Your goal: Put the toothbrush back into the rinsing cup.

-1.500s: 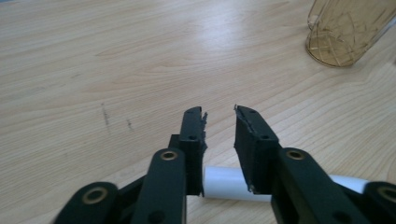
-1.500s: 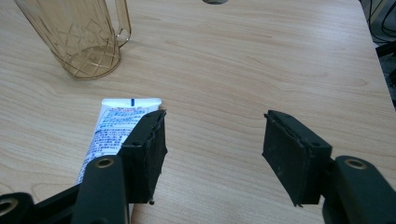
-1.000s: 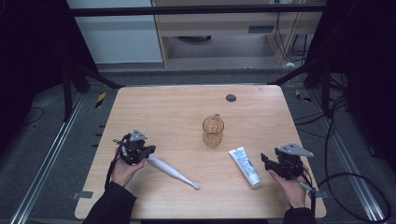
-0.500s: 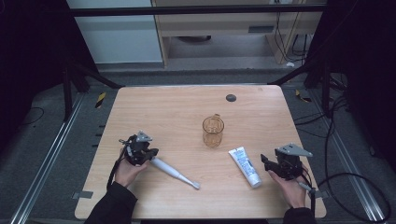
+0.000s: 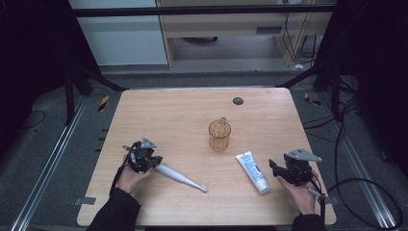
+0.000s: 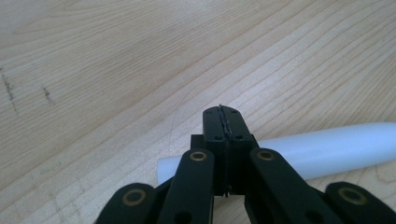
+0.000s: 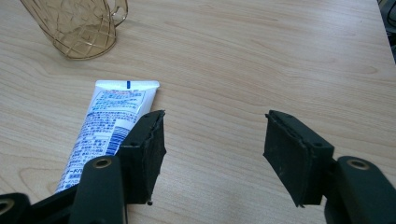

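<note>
While the left gripper point(image 6: 223, 122), jaws pressed together, is hiding part of the electric toothbrush point(image 6: 327, 150), its head is lying out of frame. The right gripper point(image 7: 212, 158) is standing spread beside the toothpaste tube point(image 7: 112, 122); the amber glass mug point(image 5: 219, 135) is sitting empty.

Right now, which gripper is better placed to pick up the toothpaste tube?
Right. The right gripper is open beside the toothpaste tube, while the left gripper is shut at the toothbrush.

Even overhead light falls bright on the wooden table point(image 5: 269, 125) while the surrounding floor sinks into dim shadow, the high view is soft and grainy, and both gripper views stay sharp on the wood grain with faint shadows, no glare
</note>
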`<state>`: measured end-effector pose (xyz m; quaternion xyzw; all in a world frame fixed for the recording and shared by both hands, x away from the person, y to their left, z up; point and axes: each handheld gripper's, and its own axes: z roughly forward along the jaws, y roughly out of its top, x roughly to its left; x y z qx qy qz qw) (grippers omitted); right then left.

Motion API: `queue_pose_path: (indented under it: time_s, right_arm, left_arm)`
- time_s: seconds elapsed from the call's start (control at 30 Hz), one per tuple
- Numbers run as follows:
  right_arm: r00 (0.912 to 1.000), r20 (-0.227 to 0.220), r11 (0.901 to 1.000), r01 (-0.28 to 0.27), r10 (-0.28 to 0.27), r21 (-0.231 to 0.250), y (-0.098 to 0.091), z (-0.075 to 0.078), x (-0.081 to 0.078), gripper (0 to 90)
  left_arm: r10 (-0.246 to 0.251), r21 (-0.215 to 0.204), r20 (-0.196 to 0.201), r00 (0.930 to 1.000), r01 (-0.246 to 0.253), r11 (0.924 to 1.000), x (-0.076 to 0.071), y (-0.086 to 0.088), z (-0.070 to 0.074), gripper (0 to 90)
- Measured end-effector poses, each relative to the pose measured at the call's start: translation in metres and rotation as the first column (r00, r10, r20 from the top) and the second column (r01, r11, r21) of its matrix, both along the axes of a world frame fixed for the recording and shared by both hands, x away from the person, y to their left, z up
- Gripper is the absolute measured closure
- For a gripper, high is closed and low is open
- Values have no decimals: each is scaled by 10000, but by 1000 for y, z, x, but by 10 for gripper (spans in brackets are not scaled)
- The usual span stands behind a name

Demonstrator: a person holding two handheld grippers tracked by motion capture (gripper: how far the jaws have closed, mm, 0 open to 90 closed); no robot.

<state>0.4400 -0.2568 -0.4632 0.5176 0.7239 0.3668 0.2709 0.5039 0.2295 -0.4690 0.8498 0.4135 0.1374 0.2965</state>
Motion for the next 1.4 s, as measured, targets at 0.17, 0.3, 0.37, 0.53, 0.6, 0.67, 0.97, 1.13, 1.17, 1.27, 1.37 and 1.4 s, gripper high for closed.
queue_pose_path:
  time_s: [0.17, 0.3, 0.37, 0.53, 0.6, 0.67, 0.97, 1.13, 1.17, 1.27, 1.37, 1.4]
  right_arm:
    - [10000, 7, 10000, 1, -1, -11, 0, 0, 0, 381]
    - [10000, 3, 10000, 11, -11, -32, -1, 0, 0, 379]
    - [10000, -29, 10000, 35, -35, -9, -1, 0, -1, 378]
    - [10000, -5, 10000, 31, -31, -12, -1, 0, -1, 377]
    - [10000, -9, 10000, 40, -40, -3, -1, 0, -1, 377]
    - [10000, 21, 10000, 29, -28, -40, -2, 0, -1, 377]
    - [10000, 17, 10000, 79, -79, -17, -2, 1, -2, 376]
    - [9999, 28, 10000, 96, -96, -21, -3, 1, -2, 376]
    - [9999, 28, 10000, 96, -96, -21, -3, 1, -2, 376]
    - [9999, 29, 9999, 100, -100, -20, -3, 1, -2, 375]
    - [9999, 25, 9999, 100, -100, -29, -3, 1, -2, 375]
    - [9999, 25, 9999, 101, -101, -31, -3, 1, -2, 375]
  left_arm:
    - [-25, 13, 28, 10000, 25, 10000, -3, 1, 0, 897]
    - [-41, 55, -1, 10000, 41, 10000, -6, 3, 1, 897]
    - [-55, 28, -33, 10000, 55, 10000, -9, 4, 1, 897]
    - [-113, 41, 41, 9999, 113, 9999, -13, 5, 3, 897]
    - [-164, 103, 38, 9999, 163, 9998, -14, 4, 4, 897]
    - [-188, 123, 21, 9998, 188, 9997, -15, 3, 3, 897]
    - [-184, 84, -40, 9998, 184, 9998, -20, 5, 3, 897]
    - [-198, 77, -37, 9998, 199, 9998, -23, 6, 3, 897]
    - [-198, 77, -37, 9998, 199, 9998, -23, 6, 3, 897]
    - [-211, 70, -48, 9998, 211, 9998, -25, 7, 3, 897]
    - [-240, 78, -48, 9997, 240, 9997, -27, 8, 2, 897]
    - [-245, 88, -72, 9997, 246, 9997, -28, 8, 2, 897]
